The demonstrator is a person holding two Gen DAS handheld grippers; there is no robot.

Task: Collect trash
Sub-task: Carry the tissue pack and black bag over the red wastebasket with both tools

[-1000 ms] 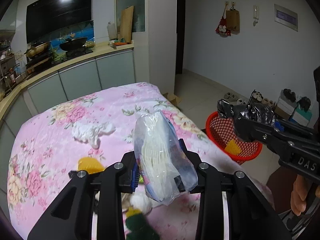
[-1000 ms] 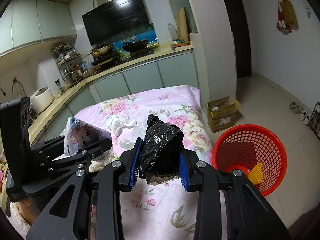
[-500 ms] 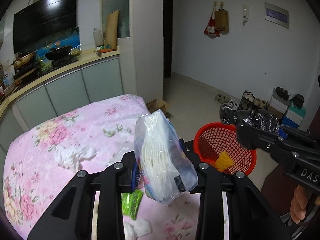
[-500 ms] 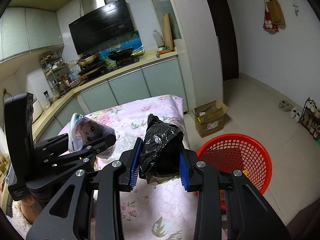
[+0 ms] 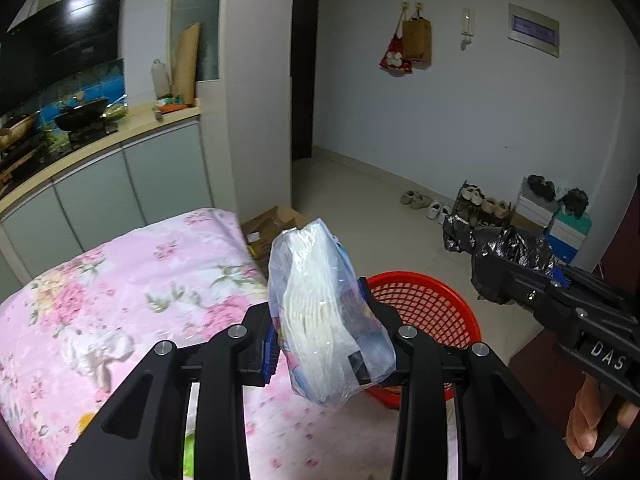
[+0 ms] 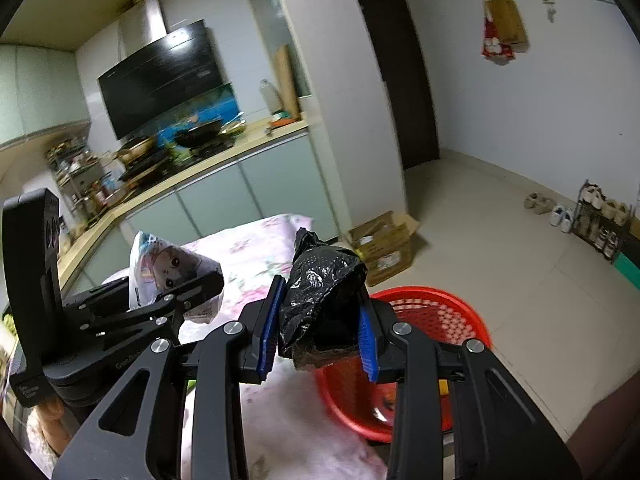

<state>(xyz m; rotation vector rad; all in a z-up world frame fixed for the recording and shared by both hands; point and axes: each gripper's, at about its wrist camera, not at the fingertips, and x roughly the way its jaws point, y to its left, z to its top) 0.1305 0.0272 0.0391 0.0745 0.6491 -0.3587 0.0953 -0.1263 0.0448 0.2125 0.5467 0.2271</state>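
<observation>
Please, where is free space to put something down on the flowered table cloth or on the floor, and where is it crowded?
Free: the pink cloth between its far edge and the white crumpled tissue; the tiled floor between the cardboard box and the shoes. Crowded: the shoe rack corner, and around the red basket.

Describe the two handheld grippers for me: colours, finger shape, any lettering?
Both are black plastic. The left gripper and right gripper each have two angular arms with cut-out openings, silver pivot bolts and ribbed blue pads on the fingers. The right one's body shows white letters "DAS" in the left view. A bare hand holds its grip; no sleeve is visible.
</observation>
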